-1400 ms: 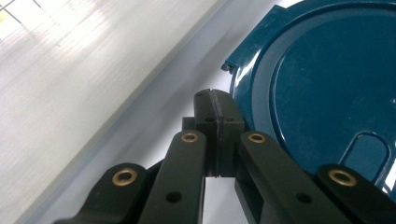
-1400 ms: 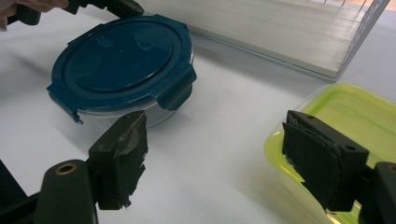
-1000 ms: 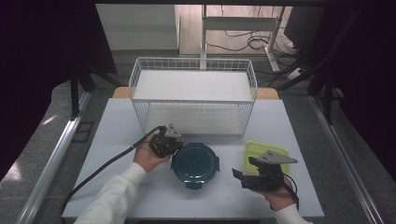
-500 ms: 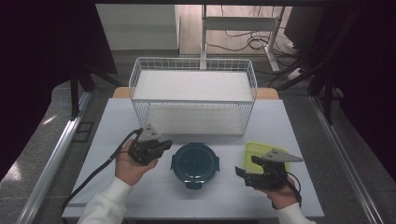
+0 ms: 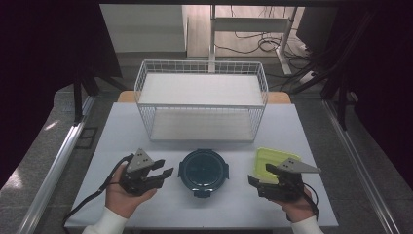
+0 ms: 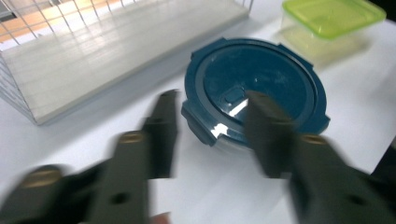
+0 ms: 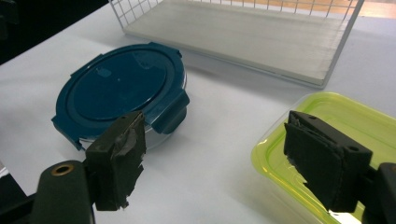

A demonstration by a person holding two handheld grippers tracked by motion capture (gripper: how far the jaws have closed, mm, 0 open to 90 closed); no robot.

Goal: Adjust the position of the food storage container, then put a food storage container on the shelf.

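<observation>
At the centre of the high view sits a round container (image 5: 203,171) with a dark teal-blue lid and 4 matching clips. Right of it, a rectangular container (image 5: 271,159) has a lime-green lid over a clear, green-tinted base. Above both stands a white wire basket (image 5: 201,68) with a grid pattern, its floor pale off-white. The table (image 5: 311,141) is plain white. Both the left gripper (image 5: 162,175) and right gripper (image 5: 255,184) are black, each topped by a grey plate.

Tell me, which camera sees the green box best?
The right gripper view: the green box is close and sharp there. The high view shows it small, partly behind the right gripper. The left gripper view shows it in a far corner.
</observation>
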